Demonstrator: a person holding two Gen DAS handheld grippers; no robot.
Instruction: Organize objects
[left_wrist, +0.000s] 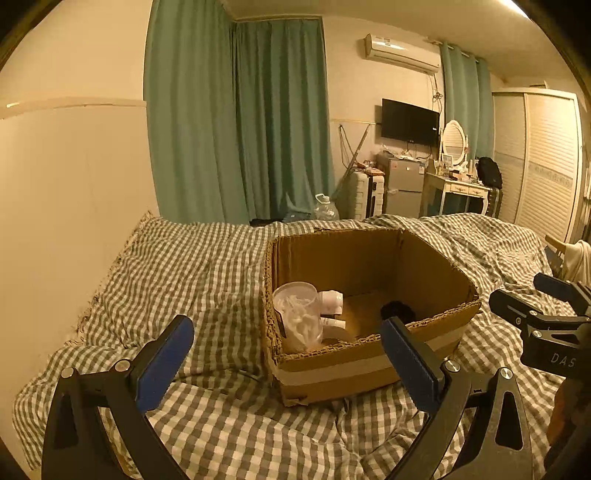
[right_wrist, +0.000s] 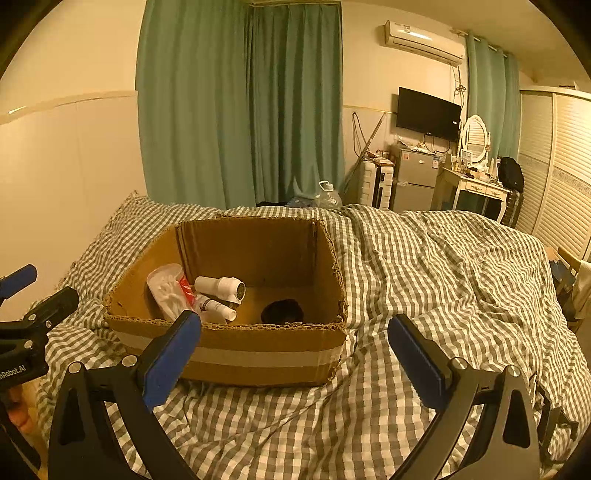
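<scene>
Left gripper (left_wrist: 287, 341): jaws wide, empty.
Right gripper (right_wrist: 294, 338): jaws wide, empty.
Cardboard box (right_wrist: 236, 356): likely light, walls flex; grip rim.

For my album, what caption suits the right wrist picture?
Open right gripper hovers before a cardboard box of small items on a checked bedspread.

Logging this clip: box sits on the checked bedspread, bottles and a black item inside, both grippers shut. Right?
Not quite. Both the left gripper and right gripper are open and empty, as each wrist view shows. The box, bedspread, bottles and black item are as stated.
</scene>
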